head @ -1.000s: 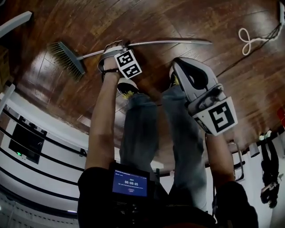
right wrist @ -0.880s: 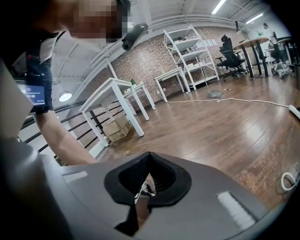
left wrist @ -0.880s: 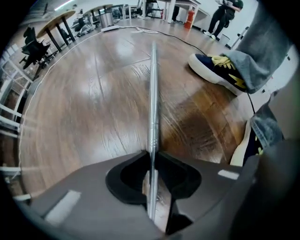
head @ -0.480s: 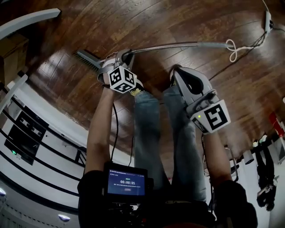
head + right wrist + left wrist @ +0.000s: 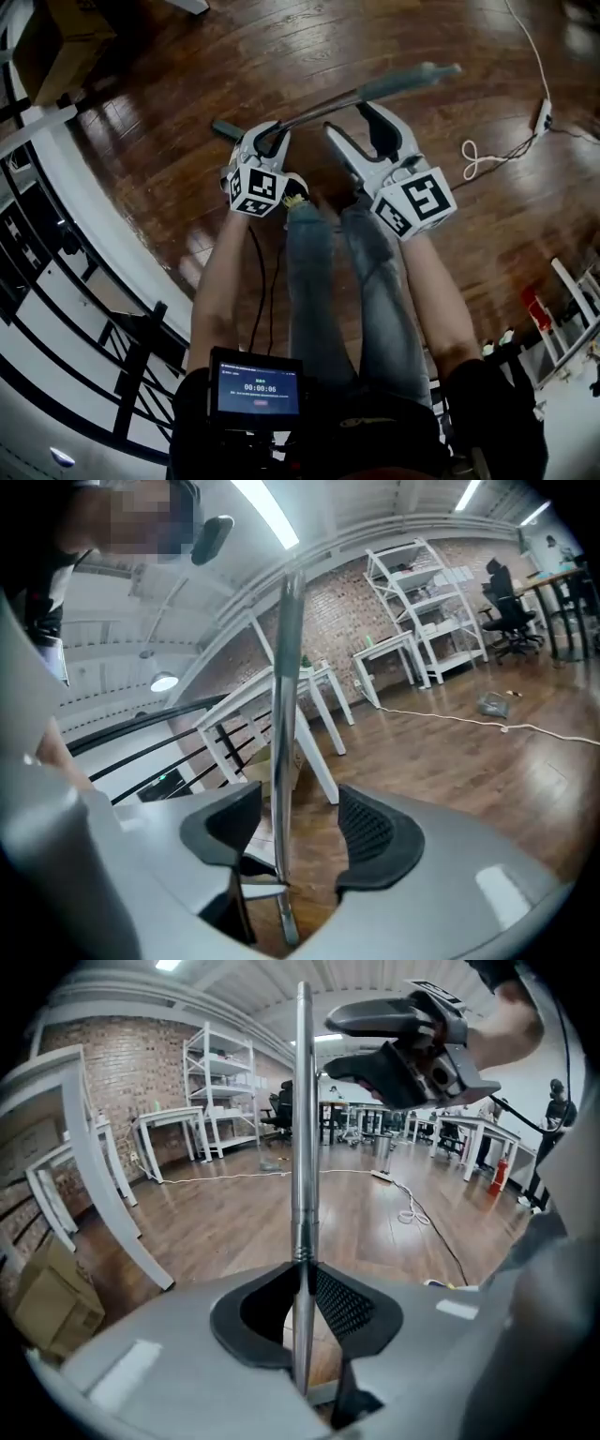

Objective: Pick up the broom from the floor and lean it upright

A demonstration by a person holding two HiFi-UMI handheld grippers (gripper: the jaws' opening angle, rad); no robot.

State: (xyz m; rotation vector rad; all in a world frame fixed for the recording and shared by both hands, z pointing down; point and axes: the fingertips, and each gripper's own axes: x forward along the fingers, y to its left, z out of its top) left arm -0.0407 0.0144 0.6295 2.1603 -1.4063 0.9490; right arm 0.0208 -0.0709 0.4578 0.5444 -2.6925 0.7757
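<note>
The broom's metal pole point(image 5: 328, 103) is off the floor and slants up toward its grey handle end point(image 5: 412, 80); a bit of the brush head point(image 5: 225, 128) shows left of my left gripper point(image 5: 269, 141). That gripper is shut on the pole point(image 5: 303, 1147), which stands upright between its pads in the left gripper view, where the gripper point(image 5: 305, 1307) fills the bottom. My right gripper point(image 5: 349, 120) is higher up the pole with its jaws opening. In the right gripper view the pole point(image 5: 286, 714) passes between that gripper's point(image 5: 300, 841) pads, close to the left pad point(image 5: 225, 832), with a gap to the right one.
A black railing point(image 5: 56, 244) runs along the left, with a cardboard box point(image 5: 56, 37) beyond it. A white cable point(image 5: 483, 155) and power strip point(image 5: 544, 112) lie on the wood floor at the right. White tables point(image 5: 84, 1147) and shelving point(image 5: 225, 1091) stand around. The person's legs point(image 5: 319, 272) are below the grippers.
The broom has come up off the floor with my left gripper, its pole swinging from flat toward upright. My right gripper rose, reached the pole and opened its jaws around it.
</note>
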